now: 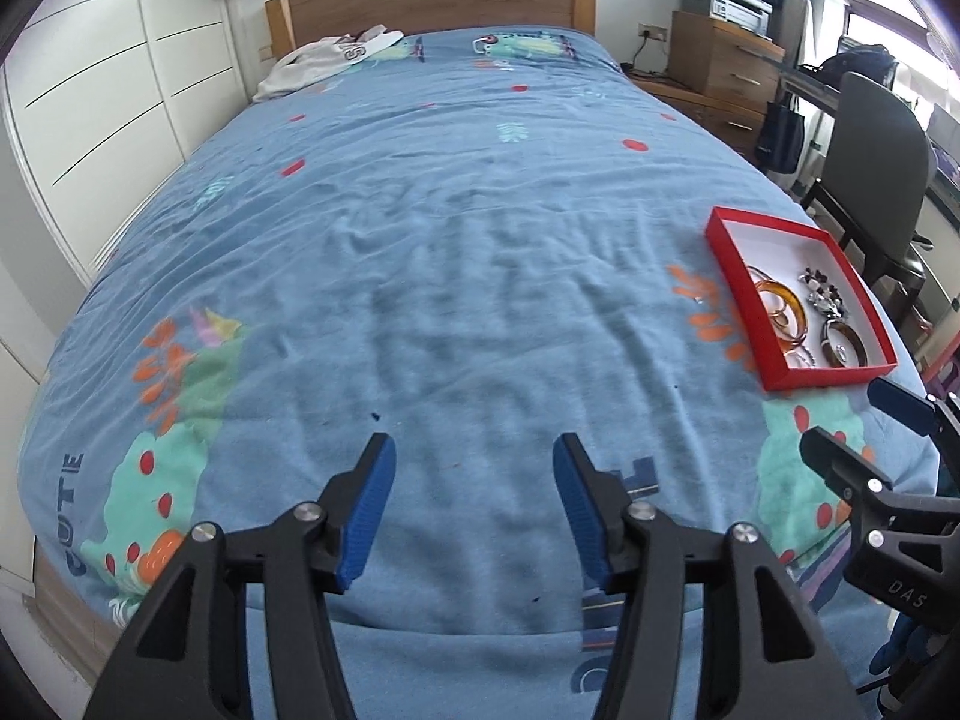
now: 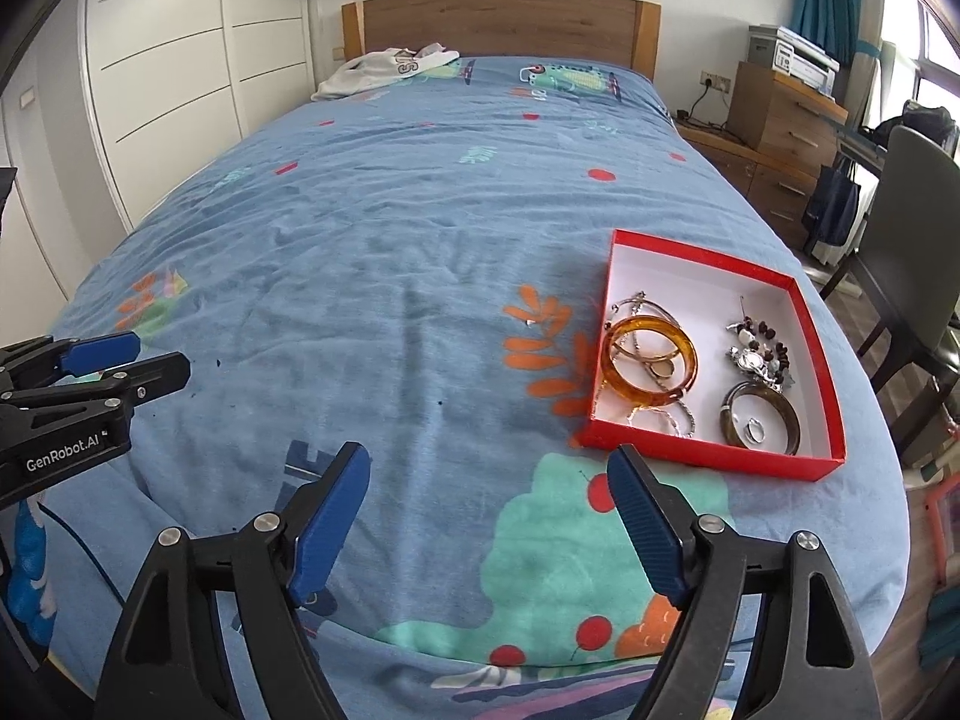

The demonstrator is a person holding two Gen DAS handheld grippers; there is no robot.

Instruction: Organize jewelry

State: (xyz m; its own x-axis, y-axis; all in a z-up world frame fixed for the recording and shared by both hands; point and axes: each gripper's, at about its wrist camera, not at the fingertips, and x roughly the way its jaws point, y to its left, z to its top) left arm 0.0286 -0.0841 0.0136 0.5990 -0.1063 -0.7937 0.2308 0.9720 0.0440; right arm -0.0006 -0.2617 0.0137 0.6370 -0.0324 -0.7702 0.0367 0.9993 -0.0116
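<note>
Both tools, left tool point(image 1: 474, 456) and right tool point(image 2: 489, 468), hang spread and empty above the bed point(image 2: 390, 240), near the red box point(image 2: 708, 459) holding bangles and chains

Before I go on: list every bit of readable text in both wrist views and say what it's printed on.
"GenRobot.AI": body of the left gripper, right wrist view.
"DAS": body of the right gripper, left wrist view.
"CUTE": blue bedspread, near its left edge.
Big dark letters on the bedspread near the grippers: partly hidden, unreadable.
Letters on the white garment by the headboard: too small to read surely.
</note>
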